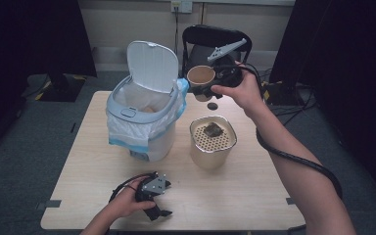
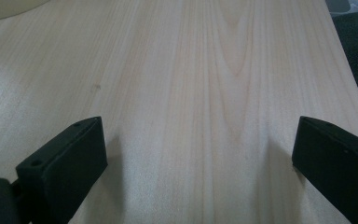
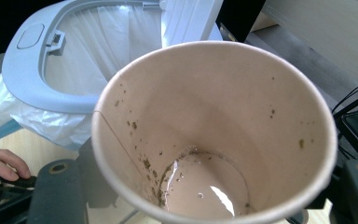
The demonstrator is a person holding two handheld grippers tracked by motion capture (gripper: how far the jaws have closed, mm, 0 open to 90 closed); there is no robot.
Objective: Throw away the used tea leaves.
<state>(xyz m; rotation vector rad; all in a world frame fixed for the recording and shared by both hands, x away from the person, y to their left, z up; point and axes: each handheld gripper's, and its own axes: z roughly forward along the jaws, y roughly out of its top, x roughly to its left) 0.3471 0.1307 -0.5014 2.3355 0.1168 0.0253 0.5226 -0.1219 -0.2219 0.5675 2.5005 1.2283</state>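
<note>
One cup (image 1: 200, 76) is what I am working with: a brown paper cup, clamped across its wall by my right gripper (image 1: 206, 89), held up in the air between the bin (image 1: 144, 128) and the strainer pot (image 1: 213, 142). I keep it tipped on its side with the mouth turned toward me, and in the right gripper view the cup (image 3: 214, 135) shows only a thin film of liquid and dark flecks at the bottom, so I judge the contents are already poured out. That fits the strainer pot below: a dark wet lump (image 1: 212, 129) sits on its perforated top, where solids would be caught while liquid drains through.

My right gripper stands about half closed, its black jaws pressed on either side of the cup near the base, so the cup lies right in the grip rather than beside it. The bin's lid (image 1: 152, 66) stands upright and the white liner (image 3: 93, 46) is open just beyond the cup's rim, near enough that dropping the cup in looks like the next step, I reckon.

My left gripper (image 1: 157, 211) rests on the bench (image 1: 245, 196) at the near edge, well apart from all this, jaws wide with nothing but bare wood (image 2: 200, 116) between them, simply parked out of the way.
</note>
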